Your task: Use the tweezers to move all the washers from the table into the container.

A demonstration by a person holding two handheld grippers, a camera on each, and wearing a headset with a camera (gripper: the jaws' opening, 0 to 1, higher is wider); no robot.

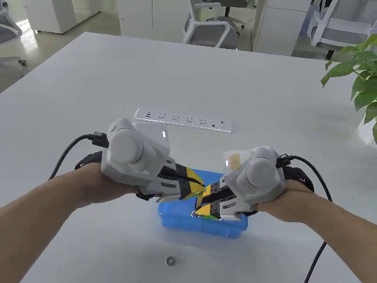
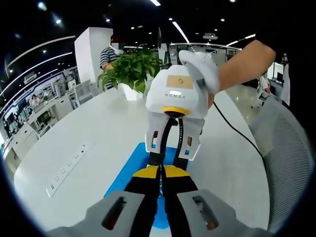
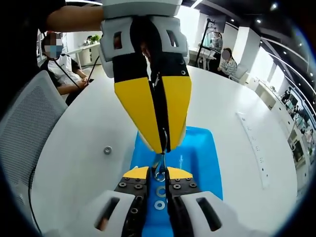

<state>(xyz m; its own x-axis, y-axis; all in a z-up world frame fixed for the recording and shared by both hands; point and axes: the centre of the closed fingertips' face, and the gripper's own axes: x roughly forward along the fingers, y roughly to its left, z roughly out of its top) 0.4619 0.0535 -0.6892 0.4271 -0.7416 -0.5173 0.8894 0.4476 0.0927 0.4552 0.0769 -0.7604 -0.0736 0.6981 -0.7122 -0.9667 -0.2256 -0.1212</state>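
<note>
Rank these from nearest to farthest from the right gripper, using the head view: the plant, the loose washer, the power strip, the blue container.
1. The blue container, directly beneath the right gripper.
2. The loose washer, on the table just on the person's side of the container.
3. The power strip, beyond both grippers, mid-table.
4. The plant, at the far right edge.
</note>
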